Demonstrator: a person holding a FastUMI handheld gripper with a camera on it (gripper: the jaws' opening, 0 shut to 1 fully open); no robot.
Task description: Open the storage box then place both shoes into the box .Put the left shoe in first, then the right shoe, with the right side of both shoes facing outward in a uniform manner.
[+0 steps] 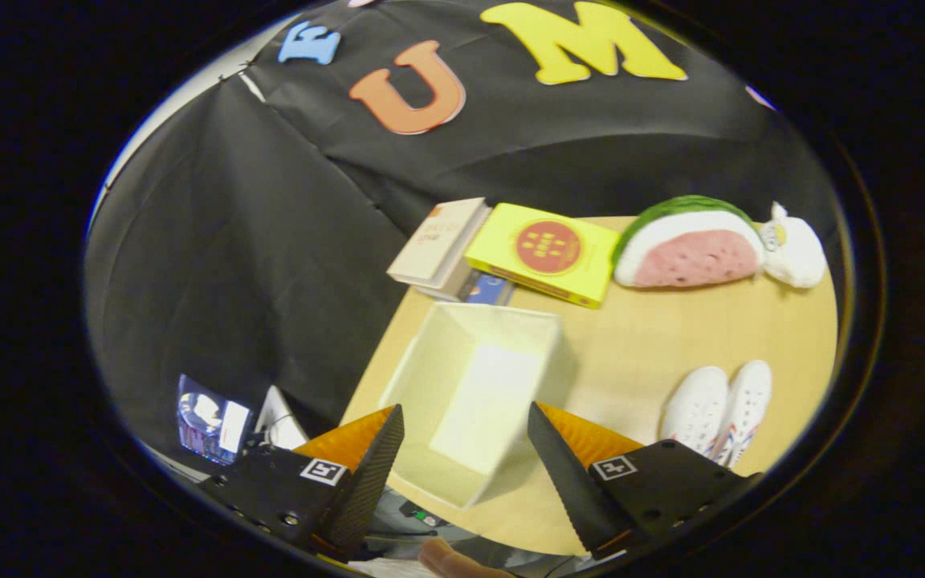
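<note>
The gripper hangs above the near edge of the table, its fingers spread wide with nothing between them but air. Just below them, at the very near edge, part of a hand shows. Just ahead of the fingers, seen through the gap, stands the box, pale, open at the top and empty inside; it sits at the table's near left corner. To the right of the right finger, the two white shoes lie side by side on the table, touching each other and well apart from the box. Off the table to the near left, a small lit screen glows. Farther back, beyond the box, lie books at the left and a yellow book just beside them. To the far right sits a watermelon plush, with a white plush touching its right end.
</note>
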